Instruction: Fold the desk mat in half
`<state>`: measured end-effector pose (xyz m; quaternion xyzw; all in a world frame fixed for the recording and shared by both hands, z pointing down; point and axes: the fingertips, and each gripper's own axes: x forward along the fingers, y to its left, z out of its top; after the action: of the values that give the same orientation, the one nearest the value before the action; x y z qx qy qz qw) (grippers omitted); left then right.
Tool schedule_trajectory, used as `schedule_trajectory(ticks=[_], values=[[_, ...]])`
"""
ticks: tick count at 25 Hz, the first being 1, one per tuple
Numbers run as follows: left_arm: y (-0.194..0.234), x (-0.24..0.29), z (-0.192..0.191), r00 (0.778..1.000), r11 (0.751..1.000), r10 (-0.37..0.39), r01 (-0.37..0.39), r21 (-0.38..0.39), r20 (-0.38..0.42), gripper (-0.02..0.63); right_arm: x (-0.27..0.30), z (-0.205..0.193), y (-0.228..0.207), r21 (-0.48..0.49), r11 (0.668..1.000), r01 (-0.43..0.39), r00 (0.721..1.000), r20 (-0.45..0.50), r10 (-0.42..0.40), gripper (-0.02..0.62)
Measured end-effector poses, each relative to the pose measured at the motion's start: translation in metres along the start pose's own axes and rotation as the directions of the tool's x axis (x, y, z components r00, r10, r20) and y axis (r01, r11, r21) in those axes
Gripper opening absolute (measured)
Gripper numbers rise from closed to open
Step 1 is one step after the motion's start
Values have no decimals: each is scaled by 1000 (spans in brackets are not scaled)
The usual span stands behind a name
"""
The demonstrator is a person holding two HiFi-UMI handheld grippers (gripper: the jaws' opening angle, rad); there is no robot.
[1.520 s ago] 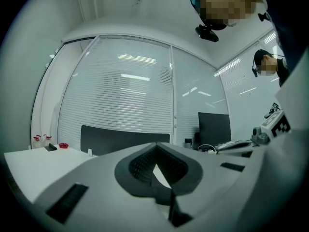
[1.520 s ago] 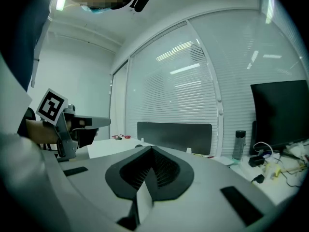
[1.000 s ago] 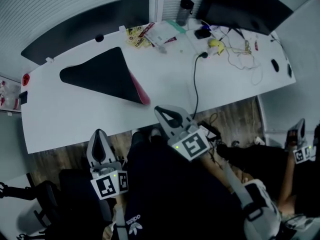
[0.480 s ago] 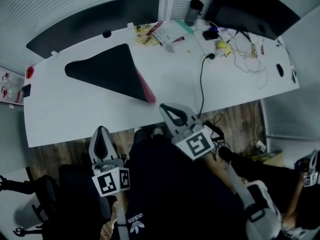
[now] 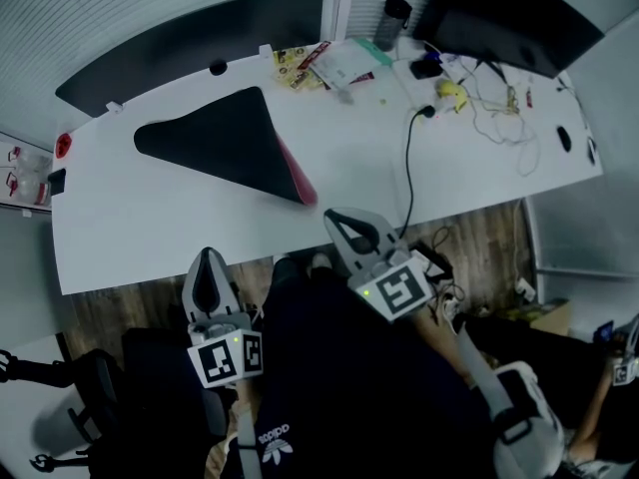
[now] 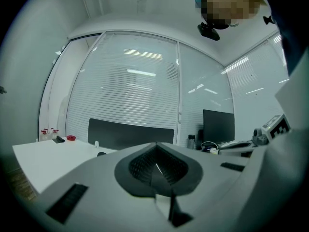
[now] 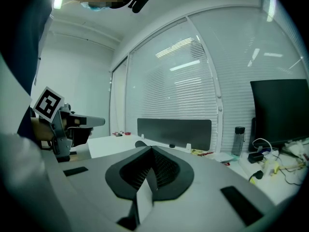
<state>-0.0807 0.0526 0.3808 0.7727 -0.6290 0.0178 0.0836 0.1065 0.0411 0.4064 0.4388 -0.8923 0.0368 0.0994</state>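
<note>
The desk mat [image 5: 225, 140] lies folded on the white desk [image 5: 150, 228], a black triangle with a pink edge showing along its right side. Both grippers are held back from the desk, over the person's lap. My left gripper [image 5: 208, 283] is shut with nothing in it, its jaws pressed together in the left gripper view [image 6: 157, 170]. My right gripper [image 5: 351, 232] is shut and empty too, near the desk's front edge; its closed jaws fill the right gripper view [image 7: 150, 175], where the left gripper [image 7: 58, 124] shows at the left.
Papers and packets [image 5: 319, 63], a dark bottle [image 5: 391, 20], a monitor [image 5: 519, 18] and tangled cables [image 5: 479, 93] crowd the desk's far right. A black cable [image 5: 407, 168] hangs over the front edge. A dark divider panel [image 5: 190, 30] runs behind the desk. A chair [image 5: 90, 387] stands at lower left.
The view has shifted slightly, so desk and mat sit a little lower and to the right in frame. Both grippers stay shut near the lap; the mat has not moved.
</note>
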Motion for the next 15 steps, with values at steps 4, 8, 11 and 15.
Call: schedule_trajectory(ticks=[4,8,11,15], values=[[3,7,0,1000,1000,-13,13,-3,-2,3,3,-1,0,-13,1000,7,1000,-9,-7,-2],[10,7,-2,1000,1000,1,-1,-22,-6,3,6,-7,3,-14,1000,-2,999,-54,1,-2],[8,7,-3,1000,1000,2,-2,-30,-7,3,4,-5,3,-12,1000,-5,999,-50,4,-2],[2,10,-4,1000,999,-12,12,-30,-8,3,2,-5,0,-11,1000,1,999,-47,-1,-2]])
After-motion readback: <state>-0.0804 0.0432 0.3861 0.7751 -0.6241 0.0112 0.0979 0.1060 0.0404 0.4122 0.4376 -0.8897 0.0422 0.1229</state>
